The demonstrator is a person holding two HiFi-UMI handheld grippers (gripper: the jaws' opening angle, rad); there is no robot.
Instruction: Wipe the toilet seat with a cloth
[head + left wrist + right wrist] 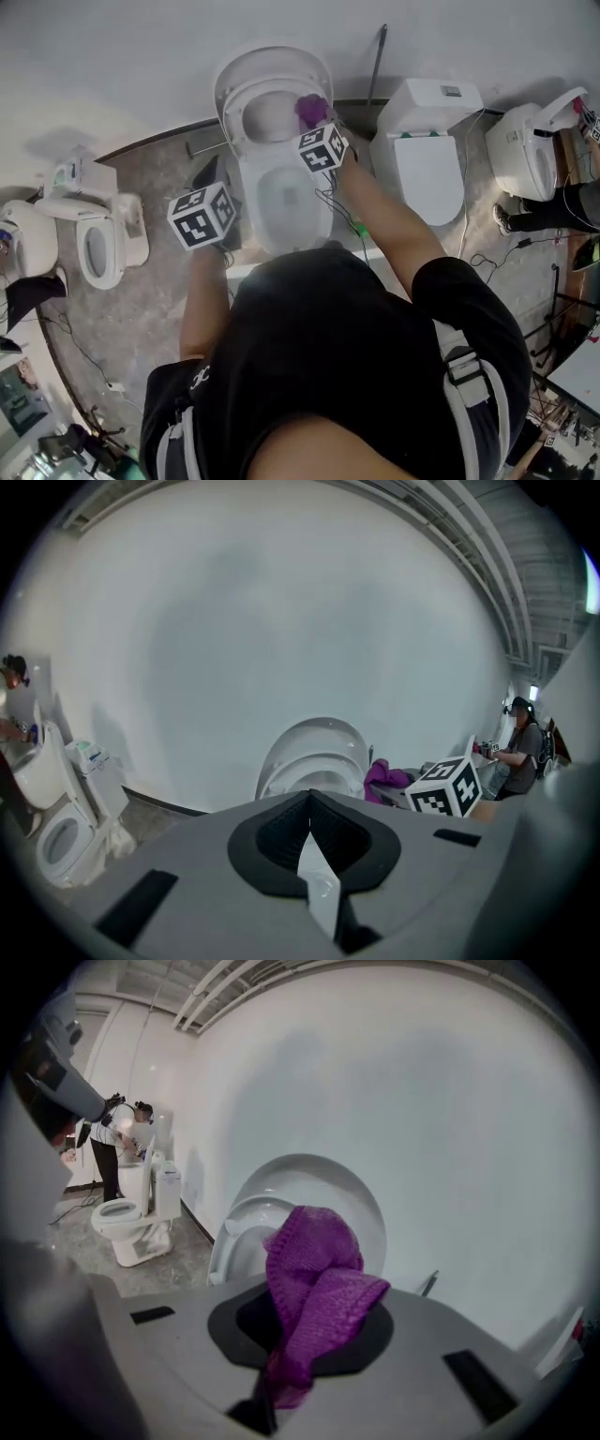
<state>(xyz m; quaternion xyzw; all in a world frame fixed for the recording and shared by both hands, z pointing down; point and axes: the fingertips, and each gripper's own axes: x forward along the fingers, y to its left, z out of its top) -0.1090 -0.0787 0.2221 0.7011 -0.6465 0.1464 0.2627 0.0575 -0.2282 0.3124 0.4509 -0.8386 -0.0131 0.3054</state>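
A white toilet (281, 202) stands against the wall, with its seat (246, 103) and lid (272, 58) raised. My right gripper (316, 120) is shut on a purple knitted cloth (311, 109), which it holds at the right side of the raised seat. In the right gripper view the cloth (314, 1283) bunches out of the jaws of the right gripper (302, 1312) and hides the tips, with the seat (242, 1232) just behind. My left gripper (208, 176) hovers left of the bowl. In the left gripper view the left gripper (309, 801) is shut and holds nothing.
Other toilets stand at the left (98, 246), the right (427, 164) and the far right (530, 150). A person (562, 202) works at the far right and another person (117, 1138) bends over a toilet (127, 1218). Cables (487, 253) trail on the floor.
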